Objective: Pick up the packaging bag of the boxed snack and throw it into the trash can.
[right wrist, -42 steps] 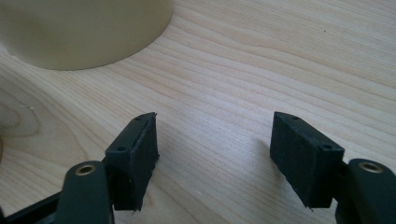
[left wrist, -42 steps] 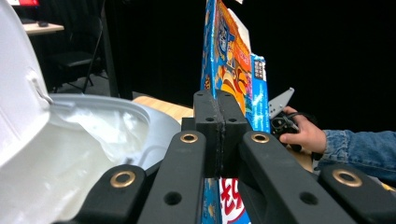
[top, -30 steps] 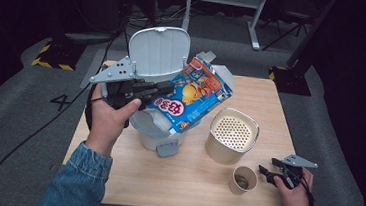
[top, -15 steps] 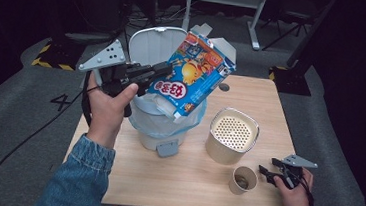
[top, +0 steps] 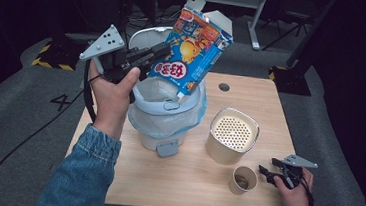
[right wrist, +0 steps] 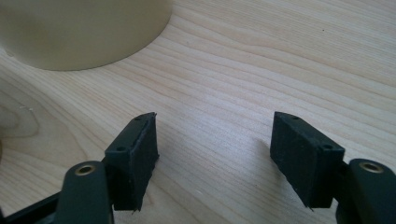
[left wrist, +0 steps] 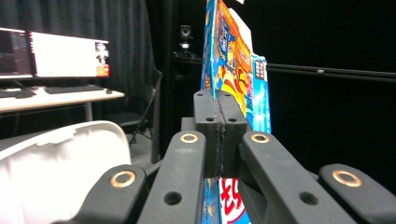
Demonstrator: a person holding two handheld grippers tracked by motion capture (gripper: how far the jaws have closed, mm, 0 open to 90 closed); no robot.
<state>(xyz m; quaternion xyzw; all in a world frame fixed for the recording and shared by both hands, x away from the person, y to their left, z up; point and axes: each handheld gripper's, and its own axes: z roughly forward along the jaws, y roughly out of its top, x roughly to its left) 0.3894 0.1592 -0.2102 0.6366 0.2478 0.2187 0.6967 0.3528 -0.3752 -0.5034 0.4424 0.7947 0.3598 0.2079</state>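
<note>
Left gripper point(top: 157, 55) jaws pinch snack box point(top: 193, 51), red script seemingly Korean; right gripper point(top: 268, 170) jaws empty, apart.

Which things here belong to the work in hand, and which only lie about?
In the work:
- left gripper, shut on the snack box
- bin with open lid, under the box

Lying about:
- perforated canister
- paper cup
- right gripper, open, empty

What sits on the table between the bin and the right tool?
The cream perforated-top canister and small paper cup, seen in the high view.
</note>
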